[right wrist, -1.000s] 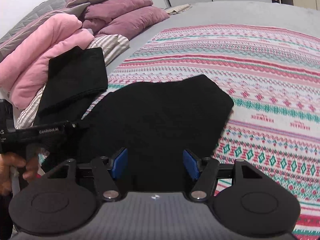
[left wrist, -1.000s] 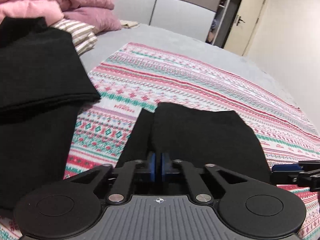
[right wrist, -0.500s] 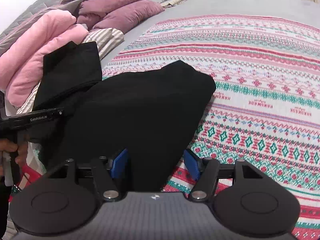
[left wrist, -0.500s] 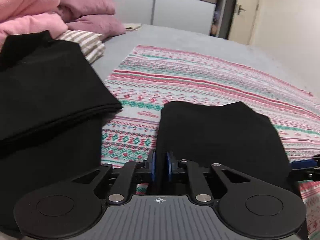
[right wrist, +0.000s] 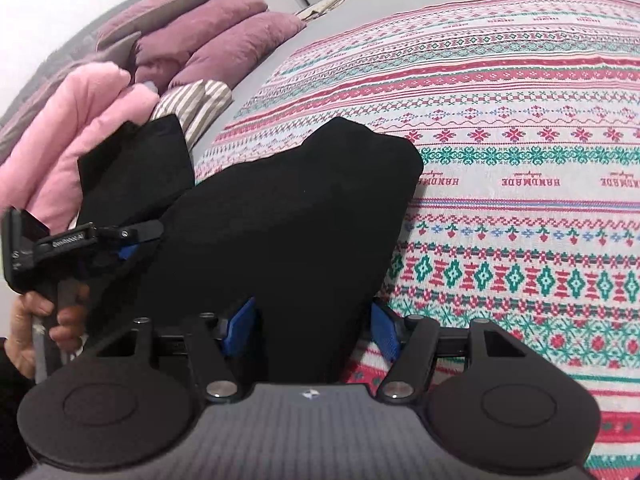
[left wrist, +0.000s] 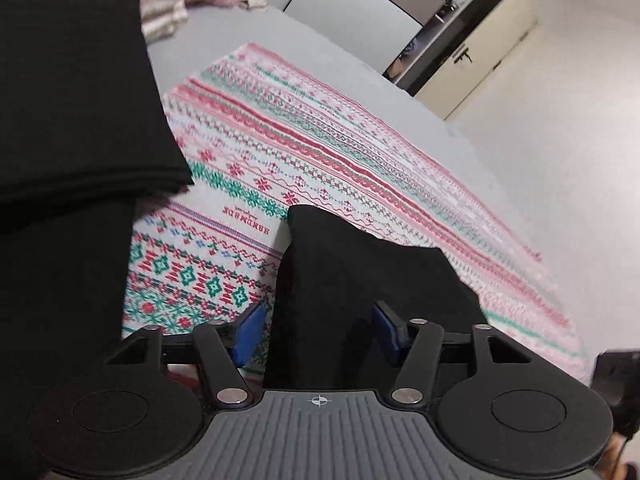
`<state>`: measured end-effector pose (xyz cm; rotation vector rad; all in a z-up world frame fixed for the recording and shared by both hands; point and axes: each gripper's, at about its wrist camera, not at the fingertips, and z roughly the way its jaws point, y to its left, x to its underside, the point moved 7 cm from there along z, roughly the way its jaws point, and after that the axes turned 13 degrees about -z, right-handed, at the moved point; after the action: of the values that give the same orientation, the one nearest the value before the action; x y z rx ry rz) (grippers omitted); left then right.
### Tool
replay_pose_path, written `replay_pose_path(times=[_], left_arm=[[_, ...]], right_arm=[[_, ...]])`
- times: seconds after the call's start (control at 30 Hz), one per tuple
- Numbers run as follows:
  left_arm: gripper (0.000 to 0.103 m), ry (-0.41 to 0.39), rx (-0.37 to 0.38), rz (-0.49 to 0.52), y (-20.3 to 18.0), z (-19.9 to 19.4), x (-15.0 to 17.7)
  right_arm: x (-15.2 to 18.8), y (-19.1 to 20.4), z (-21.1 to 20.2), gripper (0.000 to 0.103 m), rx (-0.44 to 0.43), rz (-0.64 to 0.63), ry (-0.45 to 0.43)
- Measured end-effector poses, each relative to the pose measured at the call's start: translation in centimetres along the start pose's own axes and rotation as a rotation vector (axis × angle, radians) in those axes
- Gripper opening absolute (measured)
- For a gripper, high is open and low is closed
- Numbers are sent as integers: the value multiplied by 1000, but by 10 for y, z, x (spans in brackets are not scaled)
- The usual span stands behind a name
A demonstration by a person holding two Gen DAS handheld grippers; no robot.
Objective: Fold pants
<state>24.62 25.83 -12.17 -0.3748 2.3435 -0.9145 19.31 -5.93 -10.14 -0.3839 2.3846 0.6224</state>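
Observation:
The black pants point(right wrist: 296, 208) lie folded on the patterned blanket point(right wrist: 520, 160); their near end reaches back between the jaws of both grippers. My left gripper point(left wrist: 318, 330) stands over the pants' point(left wrist: 360, 280) left edge. Its jaws are opening, with the cloth between the blue pads point(left wrist: 248, 330) and no longer pinched. In the right wrist view the left gripper point(right wrist: 136, 240) shows at the left, held by a hand point(right wrist: 40, 312). My right gripper point(right wrist: 312, 328) is open astride the pants' near right end, and a strip of blanket shows beside its right pad.
Another folded black garment point(left wrist: 80, 100) lies on a pile to the left, next to a pink blanket point(right wrist: 68, 136), a striped pillow point(right wrist: 192, 104) and mauve pillows point(right wrist: 224, 28). The grey bed point(left wrist: 360, 76) runs toward a wardrobe and a door point(left wrist: 476, 60).
The left jaws were shut on the pants' edge and have spread apart. The left gripper has rolled and shifted. The pants have come down onto the blanket, closer under the right gripper.

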Motion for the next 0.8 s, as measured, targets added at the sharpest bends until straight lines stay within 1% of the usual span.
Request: replay_pose_path(times=[0.1, 0.17, 0.23, 0.27, 0.33, 0.37, 0.4, 0.43, 0.5, 0.57, 0.67, 0.8], left_arm=[[45, 34, 59, -85, 10, 13, 0], [43, 54, 102, -135, 14, 21, 0], [38, 68, 145, -183, 16, 28, 0], [32, 71, 165, -207, 18, 31, 1], [27, 63, 190, -239, 19, 36, 3], [24, 53, 200, -245, 19, 36, 4], [20, 42, 207, -247, 18, 36, 6], [19, 35, 212, -246, 16, 35, 7], [15, 21, 229, -225, 8, 29, 10], [14, 13, 270, -222, -2, 23, 10], [14, 13, 307, -204, -24, 19, 14], [14, 32, 347, -154, -64, 25, 25]], right_arm=[[-2, -5, 4, 59, -6, 29, -34], [-4, -10, 8, 55, -14, 60, -62], [-5, -17, 10, 50, -26, 101, -89], [-6, -20, 13, 48, -31, 124, -103], [-6, -27, 16, 38, -41, 174, -130], [-6, -30, 18, 34, -46, 199, -140], [-6, -33, 20, 28, -52, 219, -147], [-5, -34, 20, 23, -58, 230, -151], [-5, -35, 14, 17, -73, 239, -168], [-8, -32, 1, 16, -94, 242, -209], [-13, -25, -23, 16, -107, 213, -255], [-18, -30, -61, 16, -94, 180, -298]])
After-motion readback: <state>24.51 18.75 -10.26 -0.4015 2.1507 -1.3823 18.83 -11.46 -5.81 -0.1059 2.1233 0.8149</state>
